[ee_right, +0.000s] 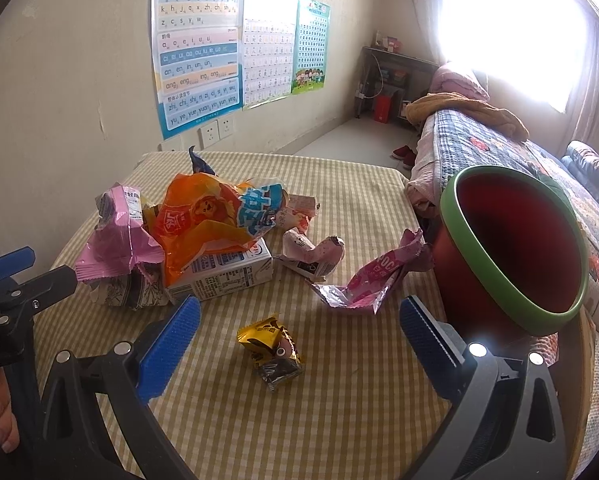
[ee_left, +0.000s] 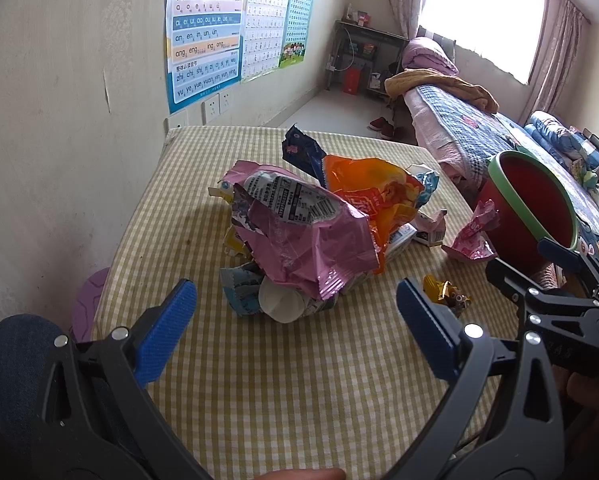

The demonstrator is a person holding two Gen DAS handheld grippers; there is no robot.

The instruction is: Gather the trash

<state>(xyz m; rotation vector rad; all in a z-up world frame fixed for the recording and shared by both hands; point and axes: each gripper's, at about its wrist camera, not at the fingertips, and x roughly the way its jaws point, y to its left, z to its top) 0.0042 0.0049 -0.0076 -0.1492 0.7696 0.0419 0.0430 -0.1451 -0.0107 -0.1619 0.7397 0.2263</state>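
Both grippers, left (ee_left: 297,312) and right (ee_right: 299,330), have fingers apart, empty. Risk: gold wrapper (ee_right: 273,350) is small and flat, so the fingers may skid off it. The red bin (ee_right: 515,248) overhangs the counter (ee_right: 339,420) edge; a bump could tip it.

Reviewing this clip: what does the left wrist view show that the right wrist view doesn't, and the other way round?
Left wrist only: a white cup tucked under the pink wrapper, and a purple stool beside the table.
Right wrist only: the milk carton's printed side, and the top of the pinyin poster.
Both: the open left hand-held gripper and open right hand-held gripper, the gold candy wrapper, the red bin, the checked tablecloth.
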